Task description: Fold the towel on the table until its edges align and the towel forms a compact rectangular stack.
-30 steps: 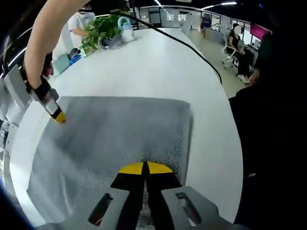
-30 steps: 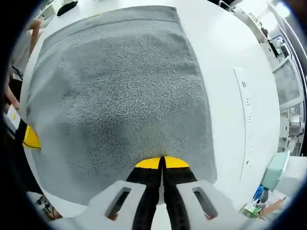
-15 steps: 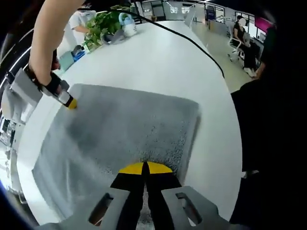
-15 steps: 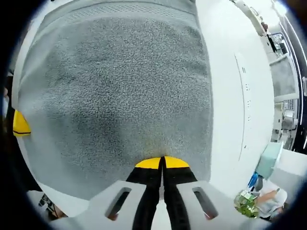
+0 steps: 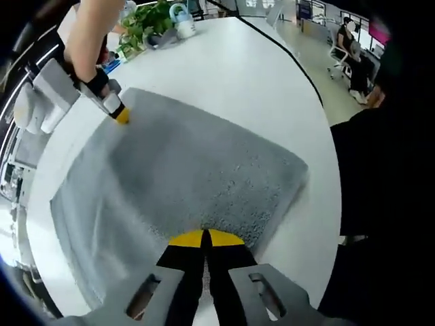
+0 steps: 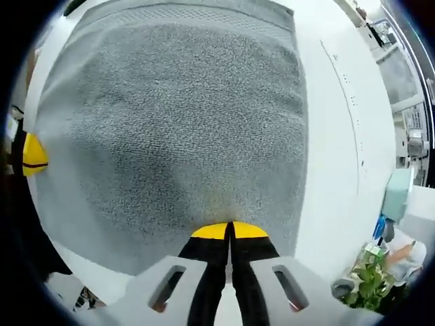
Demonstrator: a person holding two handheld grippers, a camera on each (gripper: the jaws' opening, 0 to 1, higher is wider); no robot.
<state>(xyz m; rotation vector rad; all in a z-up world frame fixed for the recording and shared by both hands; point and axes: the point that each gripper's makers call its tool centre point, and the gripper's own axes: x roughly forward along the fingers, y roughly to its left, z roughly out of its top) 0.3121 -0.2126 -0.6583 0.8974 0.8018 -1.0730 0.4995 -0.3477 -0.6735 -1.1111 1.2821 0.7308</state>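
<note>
- Across the white desk [image 5: 224, 75] a grey towel [image 5: 183, 176] lies spread flat; the left gripper view shows it as a slanted rectangle with one corner close to the desk's rim beside a person in dark clothes [image 5: 380, 204].
- At the bottom of the left gripper view, the left gripper [image 5: 204, 238] has its yellow-tipped jaws pressed together, clenched on the near edge of the towel.
- The right gripper [image 5: 119, 114] enters this view from the upper left, held by a bare hand [image 5: 88, 47]; its yellow tip touches the towel's far corner.
- From the right gripper view, the right gripper [image 6: 230, 231] also has its jaws closed tight on the towel's edge, the grey pile running up from the tips.
- The towel [image 6: 177, 129] has a woven band along its far edge in that view.
- A yellow tip of the left gripper [image 6: 32, 153] sits at the towel's left edge there; whether it pinches cloth is hard to judge at that margin.
- Green plants [image 5: 146, 24] and a pale blue object [image 5: 181, 15] stand at the far end of the desk, well apart from the towel.
- A dark cable [image 5: 285, 51] runs along the desk's right side.
- Someone is seated on a chair [image 5: 350, 54] in the room beyond.
</note>
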